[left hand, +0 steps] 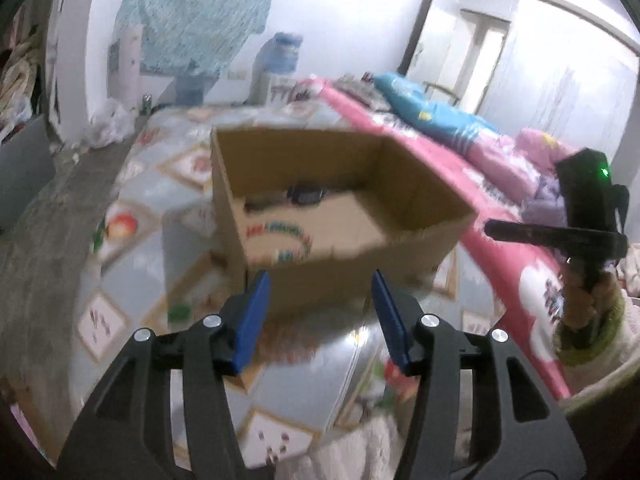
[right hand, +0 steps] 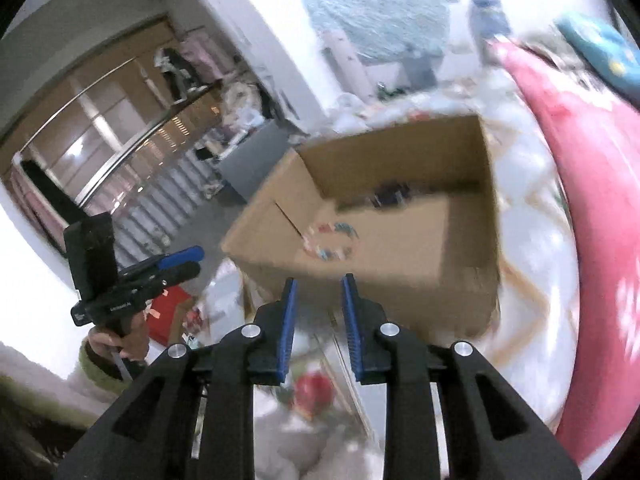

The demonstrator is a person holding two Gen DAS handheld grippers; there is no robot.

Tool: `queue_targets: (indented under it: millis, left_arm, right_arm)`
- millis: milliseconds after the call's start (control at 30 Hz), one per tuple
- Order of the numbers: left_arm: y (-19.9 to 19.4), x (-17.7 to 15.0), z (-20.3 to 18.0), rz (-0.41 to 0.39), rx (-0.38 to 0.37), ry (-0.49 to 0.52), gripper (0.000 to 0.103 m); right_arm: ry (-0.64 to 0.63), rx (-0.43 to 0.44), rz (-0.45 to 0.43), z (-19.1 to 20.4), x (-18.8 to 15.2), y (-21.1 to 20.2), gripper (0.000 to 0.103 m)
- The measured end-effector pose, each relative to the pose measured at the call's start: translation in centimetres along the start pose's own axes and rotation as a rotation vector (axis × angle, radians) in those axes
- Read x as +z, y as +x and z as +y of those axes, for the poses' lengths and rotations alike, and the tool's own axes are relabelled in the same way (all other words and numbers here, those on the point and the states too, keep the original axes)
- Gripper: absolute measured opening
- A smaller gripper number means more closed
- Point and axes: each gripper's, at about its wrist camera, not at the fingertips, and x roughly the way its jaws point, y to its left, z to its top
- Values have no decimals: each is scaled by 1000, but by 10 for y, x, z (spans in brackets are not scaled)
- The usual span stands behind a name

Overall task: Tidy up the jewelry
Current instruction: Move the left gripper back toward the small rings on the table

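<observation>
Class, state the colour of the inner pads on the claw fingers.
Blue pads set on black arms, seen most sharply in the left wrist view.

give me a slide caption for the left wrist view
Open left gripper facing a cardboard box holding a colorful beaded bracelet.

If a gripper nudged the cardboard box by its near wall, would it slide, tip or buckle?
The cardboard box probably slides: it sits low and wide, with only a bead bracelet and a dark item inside, so it looks light. Its open top leaves thin unsupported walls, which may flex. The patterned cloth beneath could bunch.
</observation>
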Motion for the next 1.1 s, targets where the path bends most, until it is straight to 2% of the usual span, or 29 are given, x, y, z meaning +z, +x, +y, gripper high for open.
queue_targets:
  millis: [67, 133, 233, 400, 533, 700, 800, 900, 1000, 1100]
  left_arm:
    - [14, -16, 0, 49, 37, -16, 50]
    - [27, -28, 1, 84, 60, -16, 50]
    - [47, -40, 1, 133, 52, -26, 50]
    - [76, -49, -6, 170, 32, -2, 50]
    - [90, -50, -7, 184, 17, 1, 50]
    - [96, -55, 3, 232, 41, -13, 50]
    - [88, -56, 10, 235, 75, -25, 50]
    - [79, -53, 10, 199, 91, -27, 50]
    - [70, -47, 0, 140, 74, -10, 50]
    - [69, -44, -20, 111, 45, 51, 50]
  right_arm:
    - [61, 1, 24, -10, -19, 9, 23]
    - [67, -39, 54, -14, -33, 24, 23]
    - [22, -118, 92, -11, -44, 44, 23]
    - [-55, -213, 75, -7, -46, 54, 23]
    - [-51, -236, 88, -16, -50, 58, 24]
    - [-43, -249, 81, -19, -56, 56, 28]
    - [-31, -228, 59, -24, -57, 54, 28]
    - [-23, -224, 51, -28, -59, 54, 29]
    - [-50, -276, 53, -26, -64, 55, 29]
    - [-83, -317, 57, -24, -71, 57, 29]
